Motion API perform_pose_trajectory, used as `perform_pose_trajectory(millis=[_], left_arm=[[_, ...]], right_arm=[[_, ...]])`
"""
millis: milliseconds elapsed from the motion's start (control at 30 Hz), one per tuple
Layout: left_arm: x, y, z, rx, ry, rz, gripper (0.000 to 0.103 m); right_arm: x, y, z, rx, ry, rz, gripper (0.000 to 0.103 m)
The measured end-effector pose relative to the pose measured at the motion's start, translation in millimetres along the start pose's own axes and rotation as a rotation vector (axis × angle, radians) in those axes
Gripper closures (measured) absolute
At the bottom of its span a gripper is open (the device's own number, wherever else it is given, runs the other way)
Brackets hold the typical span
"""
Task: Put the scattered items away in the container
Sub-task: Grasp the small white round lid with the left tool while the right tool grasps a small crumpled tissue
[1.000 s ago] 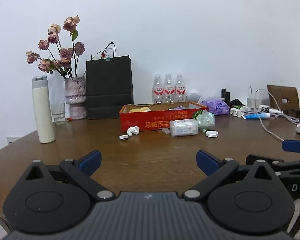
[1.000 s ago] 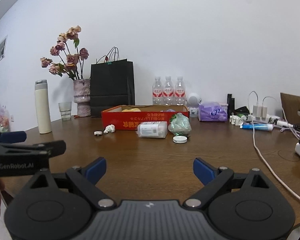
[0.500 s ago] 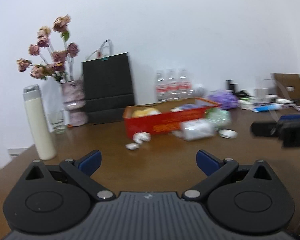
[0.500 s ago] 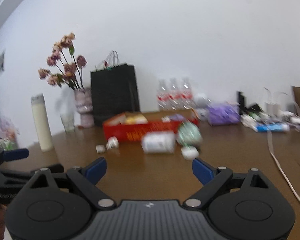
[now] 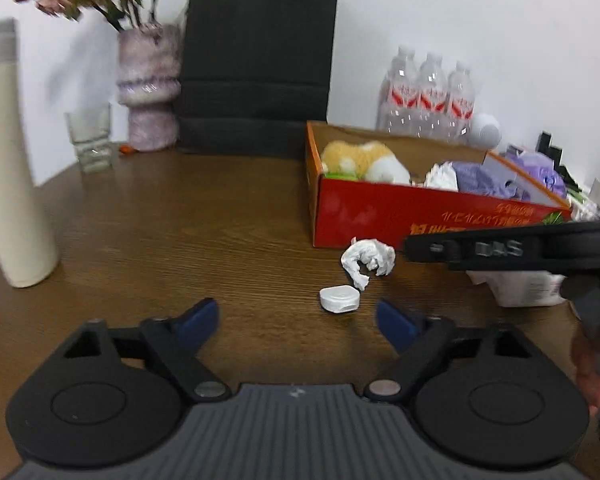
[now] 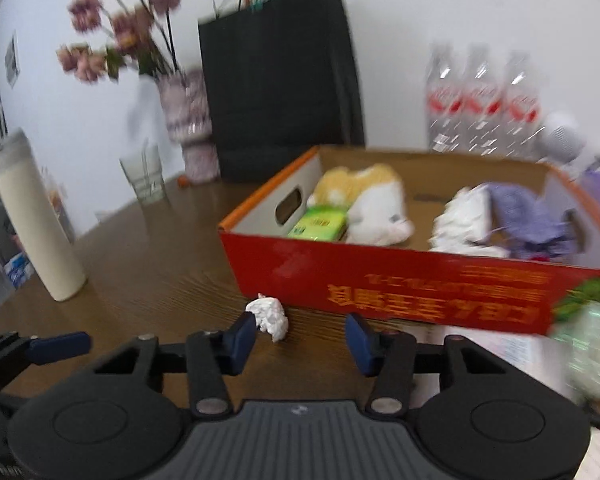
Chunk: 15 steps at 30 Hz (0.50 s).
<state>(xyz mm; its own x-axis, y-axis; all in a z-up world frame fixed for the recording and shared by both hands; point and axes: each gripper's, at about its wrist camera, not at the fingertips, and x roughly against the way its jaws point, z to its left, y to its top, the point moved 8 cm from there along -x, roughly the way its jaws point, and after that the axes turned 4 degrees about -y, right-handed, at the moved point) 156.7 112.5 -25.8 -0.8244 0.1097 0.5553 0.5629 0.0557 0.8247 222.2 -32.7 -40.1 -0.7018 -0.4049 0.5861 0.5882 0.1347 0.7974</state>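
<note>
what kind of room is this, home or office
Probably a home living or dining room, though hard to be sure: a wooden table against a white wall, a vase of dried flowers, and bottled water.

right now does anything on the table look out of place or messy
Yes. A crumpled white paper wad and a small white cap lie loose on the table in front of the red box, not in it. The box's printed lettering reads upside down from here.

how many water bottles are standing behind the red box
3. The water bottles stand side by side against the wall behind the red box: left, middle, right. More could be hidden behind them.
</note>
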Motion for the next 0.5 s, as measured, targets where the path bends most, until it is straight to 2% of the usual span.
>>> perform_pose_trajectory(millis=[67,133,200,267,400,500], left_arm=[[-8,0,0,0.007,-0.025,0.017,0.026],[-14,-1,-3,-0.002,-0.049,0.019,0.026],[-22,-1,-4,-0.016,-0.057,0.026,0.03],[-25,-1,-3,-0.009,-0.056,0.033,0.038],[-36,5,-2,0.016,-0.054,0.047,0.049],[-40,8,-10,0.011,-0.089,0.052,0.052]], right_arm=[[-18,2,3,-0.008,0.034,0.036,0.059],[-32,3,5,-0.001,0.03,0.054,0.065],[-45,0,7,0.01,0.013,0.081,0.088],[-42,-4,8,0.028,0.013,0.073,0.094],[6,-7,-3,0.086,-0.063,-0.029,0.094],[51,-14,-18,0.06,-0.075,-0.109,0.094]])
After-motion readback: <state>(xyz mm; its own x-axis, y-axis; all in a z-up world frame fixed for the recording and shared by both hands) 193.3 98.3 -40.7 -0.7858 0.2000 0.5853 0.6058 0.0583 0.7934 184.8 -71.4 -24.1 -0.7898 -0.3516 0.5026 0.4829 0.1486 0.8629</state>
